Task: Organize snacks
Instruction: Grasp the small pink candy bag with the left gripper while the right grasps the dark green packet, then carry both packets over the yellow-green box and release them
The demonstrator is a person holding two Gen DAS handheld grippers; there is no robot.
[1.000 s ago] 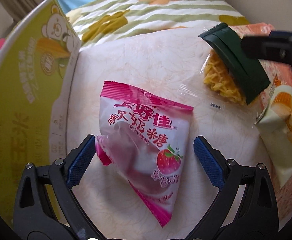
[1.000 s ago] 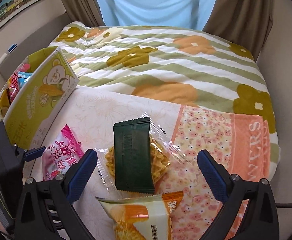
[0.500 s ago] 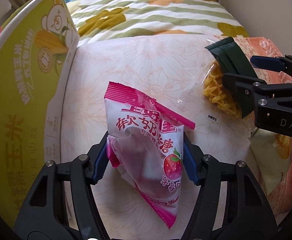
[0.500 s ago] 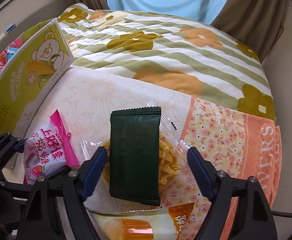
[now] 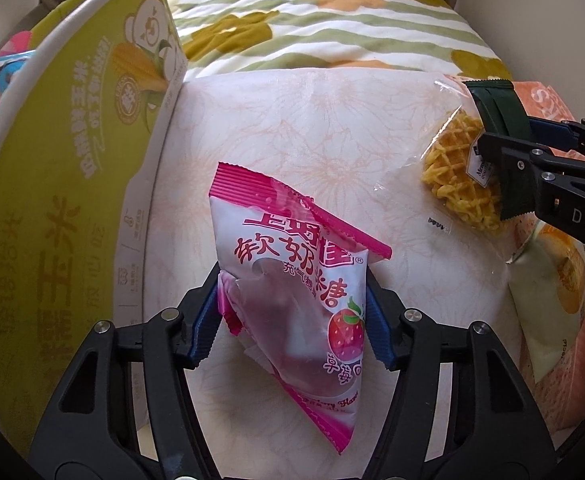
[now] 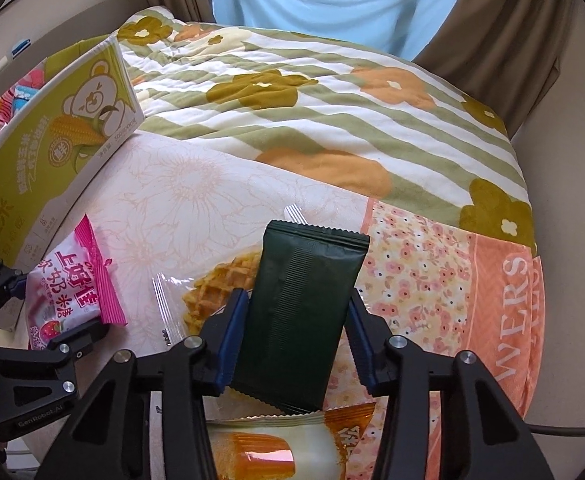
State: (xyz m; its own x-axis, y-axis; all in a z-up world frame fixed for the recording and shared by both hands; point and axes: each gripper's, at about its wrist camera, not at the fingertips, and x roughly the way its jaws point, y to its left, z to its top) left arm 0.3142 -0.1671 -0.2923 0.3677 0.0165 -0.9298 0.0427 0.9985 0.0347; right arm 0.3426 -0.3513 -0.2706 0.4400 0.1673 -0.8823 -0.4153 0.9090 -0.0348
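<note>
A pink strawberry candy bag (image 5: pixel 292 292) lies on the pale floral cloth, and my left gripper (image 5: pixel 292 320) is shut on its lower half, blue pads pressing both sides. In the right wrist view the same candy bag (image 6: pixel 68 296) shows at the left. My right gripper (image 6: pixel 296 328) is shut on a dark green packet (image 6: pixel 300 312), which rests over a clear waffle snack bag (image 6: pixel 212 292). From the left wrist view the green packet (image 5: pixel 496 108) sits at the far right between the right gripper's fingers (image 5: pixel 552 132).
A yellow-green corn box (image 5: pixel 68 168) stands along the left, with more snack packets (image 6: pixel 16 96) behind it. A cream and orange cake packet (image 6: pixel 276 448) lies just below the green packet. A flowered quilt (image 6: pixel 300 100) covers the bed beyond.
Both grippers went from wide open to shut: the left closed on the pink candy bag, the right on the green packet. Neither hand travelled much.
</note>
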